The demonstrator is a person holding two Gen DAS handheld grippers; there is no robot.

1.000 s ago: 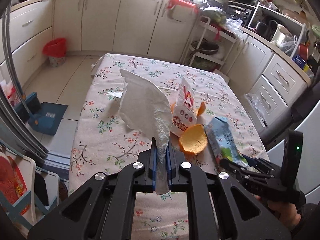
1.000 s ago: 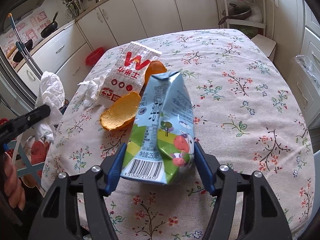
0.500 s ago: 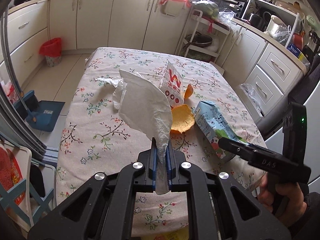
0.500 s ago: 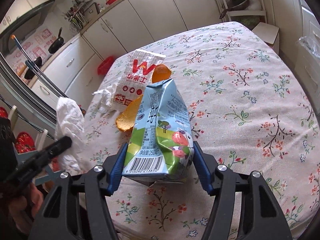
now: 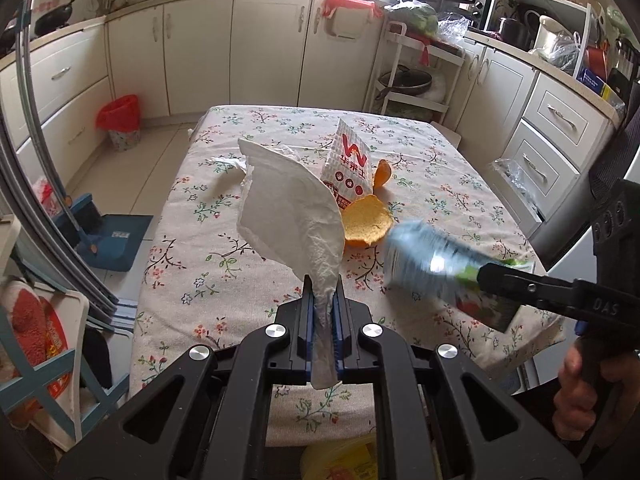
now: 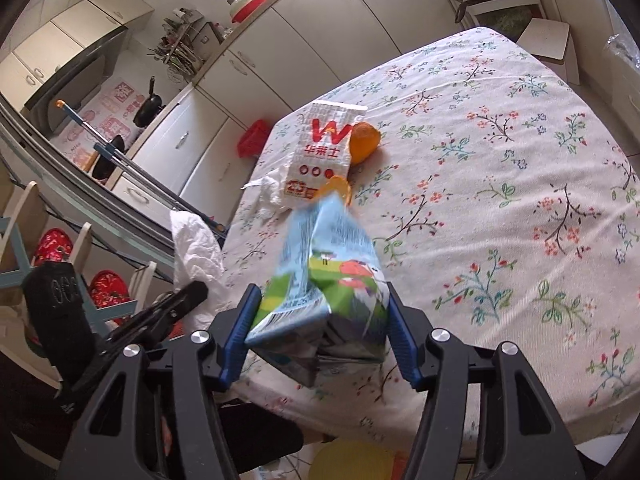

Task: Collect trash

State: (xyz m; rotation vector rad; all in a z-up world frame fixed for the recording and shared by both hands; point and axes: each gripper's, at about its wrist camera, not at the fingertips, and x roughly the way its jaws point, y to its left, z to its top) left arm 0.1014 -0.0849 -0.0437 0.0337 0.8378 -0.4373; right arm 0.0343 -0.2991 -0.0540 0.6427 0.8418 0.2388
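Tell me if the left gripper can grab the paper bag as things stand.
Probably not yet. The left gripper is shut on a tissue, so its jaws are taken. The paper bag stands in the open on the table with nothing over it; only the held tissue stops the grab.

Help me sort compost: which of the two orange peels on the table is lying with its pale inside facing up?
The larger orange peel, nearest the grippers beside the paper bag's bottom corner, shows its pale inside. The smaller peel behind the bag stands on edge.
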